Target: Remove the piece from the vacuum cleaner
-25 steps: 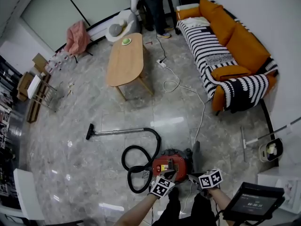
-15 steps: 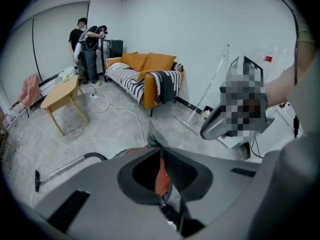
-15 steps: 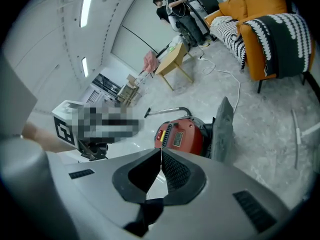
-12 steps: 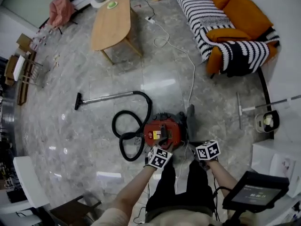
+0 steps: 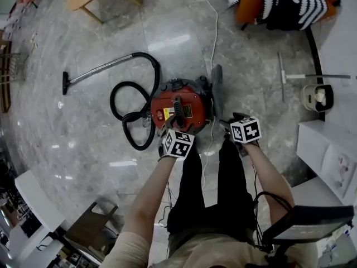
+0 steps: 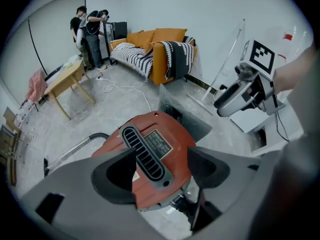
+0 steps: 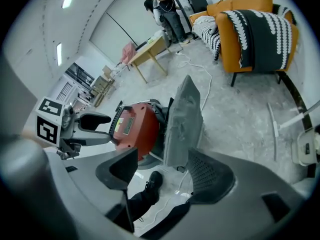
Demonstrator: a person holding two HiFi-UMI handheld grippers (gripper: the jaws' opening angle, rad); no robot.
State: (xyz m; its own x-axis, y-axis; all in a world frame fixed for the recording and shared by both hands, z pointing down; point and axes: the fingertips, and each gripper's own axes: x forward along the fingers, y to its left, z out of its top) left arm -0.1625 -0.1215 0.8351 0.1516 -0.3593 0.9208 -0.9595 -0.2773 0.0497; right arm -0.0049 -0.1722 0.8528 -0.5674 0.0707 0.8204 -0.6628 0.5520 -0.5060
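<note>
Lowered toward the vacuum cleaner [image 5: 179,102], the left gripper [image 6: 160,170] and right gripper [image 7: 167,171] have just been opened wide; nothing seems gripped.

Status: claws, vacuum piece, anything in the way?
Both claws just opened, holding nothing: left claw over the red vacuum cleaner, right claw facing the grey piece at its side, untouched. Black hose coils opposite side, clear.

Grey marbled floor [image 5: 83,149], glossy. Red vacuum cleaner [image 5: 181,102] stands on it. Black hose [image 5: 134,116] looped at its left, grey panel [image 5: 217,88] against its right. White cable [image 5: 216,32] trails toward sofa [image 5: 249,3].
</note>
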